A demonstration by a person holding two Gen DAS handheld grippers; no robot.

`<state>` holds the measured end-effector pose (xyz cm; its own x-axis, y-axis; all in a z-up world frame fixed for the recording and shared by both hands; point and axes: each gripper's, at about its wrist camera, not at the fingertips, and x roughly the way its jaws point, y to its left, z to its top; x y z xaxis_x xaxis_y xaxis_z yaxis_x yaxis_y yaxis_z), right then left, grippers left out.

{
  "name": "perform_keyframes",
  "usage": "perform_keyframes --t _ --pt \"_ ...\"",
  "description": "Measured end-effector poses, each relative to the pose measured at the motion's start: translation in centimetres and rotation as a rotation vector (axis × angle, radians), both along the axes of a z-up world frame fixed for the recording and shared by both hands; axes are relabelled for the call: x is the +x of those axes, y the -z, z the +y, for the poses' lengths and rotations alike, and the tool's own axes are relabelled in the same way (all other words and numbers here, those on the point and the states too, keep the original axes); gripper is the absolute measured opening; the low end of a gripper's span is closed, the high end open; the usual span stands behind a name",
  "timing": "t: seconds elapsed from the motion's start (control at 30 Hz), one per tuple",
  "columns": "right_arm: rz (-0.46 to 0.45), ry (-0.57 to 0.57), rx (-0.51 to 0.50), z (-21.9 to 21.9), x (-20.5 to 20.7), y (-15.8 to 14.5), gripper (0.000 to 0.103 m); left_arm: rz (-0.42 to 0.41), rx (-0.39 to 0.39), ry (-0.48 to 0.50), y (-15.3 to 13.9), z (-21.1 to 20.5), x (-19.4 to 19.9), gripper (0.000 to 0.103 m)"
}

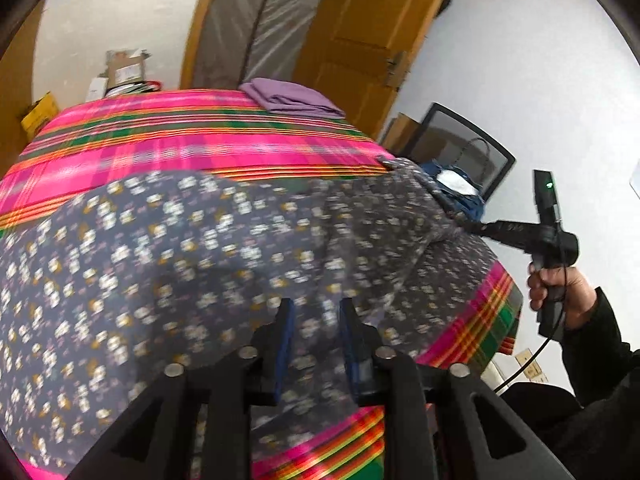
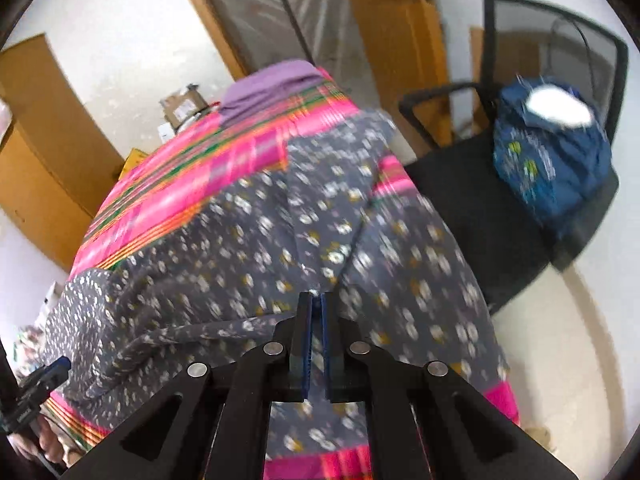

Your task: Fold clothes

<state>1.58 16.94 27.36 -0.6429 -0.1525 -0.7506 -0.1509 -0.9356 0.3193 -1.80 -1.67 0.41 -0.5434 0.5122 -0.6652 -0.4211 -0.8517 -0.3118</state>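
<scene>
A grey garment with small white and yellow flowers [image 1: 180,240] lies spread over a pink plaid cover [image 1: 160,136]. My left gripper [image 1: 316,312] hovers over its near part, open, with the cloth showing under the gap and not pinched. At the garment's right edge a hand [image 1: 560,292] holds my right gripper [image 1: 478,227], its tip on the cloth. In the right wrist view the right gripper [image 2: 318,300] has its jaws almost together on the floral garment [image 2: 260,260], and a taut crease runs away from the tip. The left gripper [image 2: 56,366] shows at the lower left edge.
A folded purple cloth [image 1: 292,98] lies at the far end of the cover. A black mesh chair [image 2: 460,200] with a blue bag [image 2: 552,160] stands to the right of the surface. Cardboard boxes [image 1: 126,70] and a wooden door frame [image 1: 360,40] are behind.
</scene>
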Motion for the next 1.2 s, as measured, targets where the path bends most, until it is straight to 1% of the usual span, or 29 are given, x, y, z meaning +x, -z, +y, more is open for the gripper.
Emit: perform_keyframes --t 0.07,0.13,0.17,0.2,0.23,0.27,0.37,0.53,0.63,0.67,0.73,0.77,0.8,0.83,0.87,0.97,1.1,1.2 --pt "0.008 0.017 0.009 0.4 0.1 -0.2 0.010 0.005 -0.009 0.038 -0.1 1.6 -0.3 0.033" --pt "0.034 0.017 0.022 0.5 0.2 -0.8 0.017 0.010 -0.026 0.078 -0.1 3.4 -0.5 0.034" --pt "0.051 0.017 0.029 0.5 0.1 -1.2 0.028 0.011 -0.034 0.094 0.0 4.2 -0.6 0.034" --pt "0.070 0.014 0.031 0.5 0.0 -1.6 0.036 0.011 -0.042 0.110 0.1 5.0 -0.8 0.034" --pt "0.084 0.010 0.031 0.4 -0.2 -2.0 0.039 0.011 -0.049 0.126 0.3 5.7 -0.9 0.034" --pt "0.091 0.003 0.030 0.4 -0.4 -2.1 0.040 0.014 -0.064 0.136 0.5 6.4 -1.1 0.034" --pt "0.091 -0.024 0.054 -0.3 -1.8 -2.3 0.040 0.022 -0.114 0.156 1.1 8.5 -1.6 0.034" --pt "0.031 -0.107 0.178 -2.4 -4.0 -1.1 0.040 0.018 -0.153 0.170 1.9 9.9 -2.2 0.034" --pt "-0.001 -0.133 0.239 -2.8 -5.2 -0.2 0.040 0.010 -0.175 0.173 2.2 10.5 -2.5 0.034" --pt "-0.003 -0.133 0.256 -2.8 -5.4 -0.1 0.040 0.006 -0.180 0.173 2.4 10.7 -2.6 0.034" --pt "-0.006 -0.131 0.267 -2.3 -5.8 0.2 0.031 0.005 -0.185 0.170 2.6 10.8 -2.7 0.034" --pt "-0.007 -0.127 0.271 -2.1 -5.9 0.2 0.019 0.008 -0.184 0.167 2.5 10.8 -2.7 0.027" --pt "-0.006 -0.125 0.269 -1.8 -6.0 0.3 0.008 0.009 -0.185 0.165 2.6 10.8 -2.8 0.013" --pt "-0.002 -0.124 0.259 -1.5 -6.1 0.3 0.006 0.007 -0.186 0.160 2.6 10.8 -2.9 0.006" --pt "0.005 -0.118 0.243 -1.1 -6.1 0.2 0.005 0.005 -0.179 0.150 2.5 10.7 -3.1 0.003" --pt "0.060 -0.100 0.155 0.2 -5.8 -0.8 0.004 0.020 -0.133 0.119 1.5 9.7 -3.5 0.003" --pt "0.210 -0.076 0.009 2.4 -5.1 -4.0 0.004 0.092 -0.061 0.067 -1.8 7.8 -4.1 0.002" --pt "0.313 -0.069 -0.054 3.0 -4.4 -6.6 0.004 0.149 -0.017 0.042 -4.7 6.6 -4.2 0.002"
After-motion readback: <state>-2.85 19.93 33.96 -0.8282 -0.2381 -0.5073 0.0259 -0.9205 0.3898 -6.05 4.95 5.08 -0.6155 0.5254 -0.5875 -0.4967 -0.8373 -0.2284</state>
